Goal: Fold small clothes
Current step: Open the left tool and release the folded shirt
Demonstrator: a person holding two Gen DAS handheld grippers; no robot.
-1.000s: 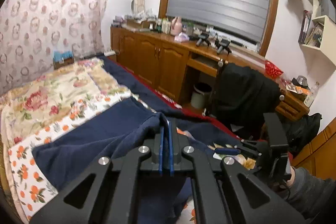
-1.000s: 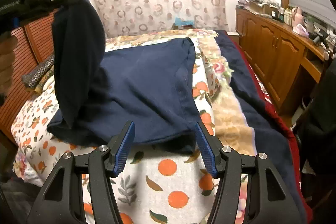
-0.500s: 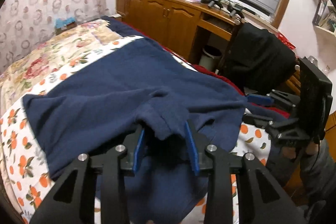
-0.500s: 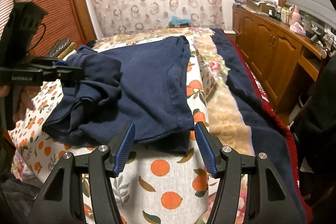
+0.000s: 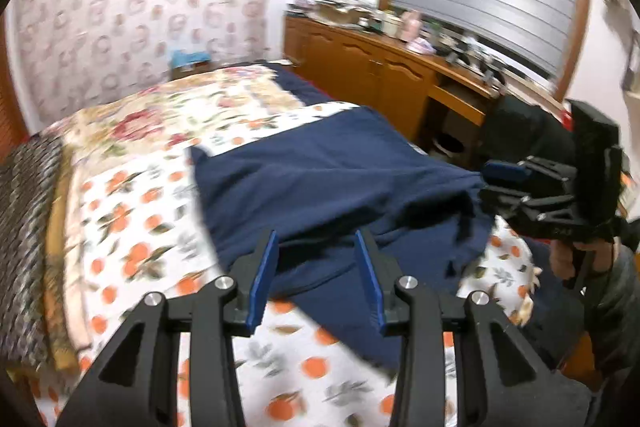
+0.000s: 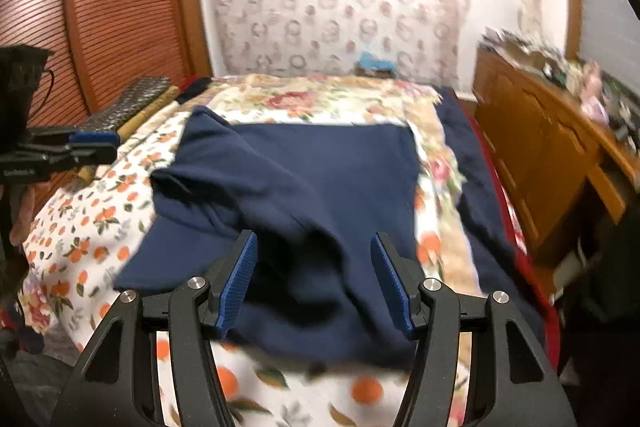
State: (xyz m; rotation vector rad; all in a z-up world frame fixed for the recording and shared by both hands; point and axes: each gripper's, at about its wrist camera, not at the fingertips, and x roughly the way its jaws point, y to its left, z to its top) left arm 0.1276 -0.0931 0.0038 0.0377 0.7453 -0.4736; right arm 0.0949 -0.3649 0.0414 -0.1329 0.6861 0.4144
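Observation:
A navy blue garment (image 5: pixel 332 179) lies on the bed, one side folded over itself; it fills the middle of the right wrist view (image 6: pixel 316 187). My left gripper (image 5: pixel 316 279) is open and empty, just off the garment's near edge. My right gripper (image 6: pixel 314 279) is open and empty, low over the garment's near hem. In the left wrist view the right gripper (image 5: pixel 500 183) is at the garment's far right edge. In the right wrist view the left gripper (image 6: pixel 92 147) is off to the left, apart from the cloth.
The bed has an orange-print sheet (image 5: pixel 132 227) and a floral blanket (image 6: pixel 320 99). A patterned pillow (image 5: pixel 24 211) lies along its left side. A wooden cabinet and desk (image 5: pixel 380 71) run along the right, with a dark-draped chair (image 5: pixel 520 131). A slatted wooden wardrobe (image 6: pixel 100 7) stands left.
My left gripper opened, let go of the raised navy cloth, which dropped folded onto the garment, and drew back to the left. My right gripper moved forward over the near hem.

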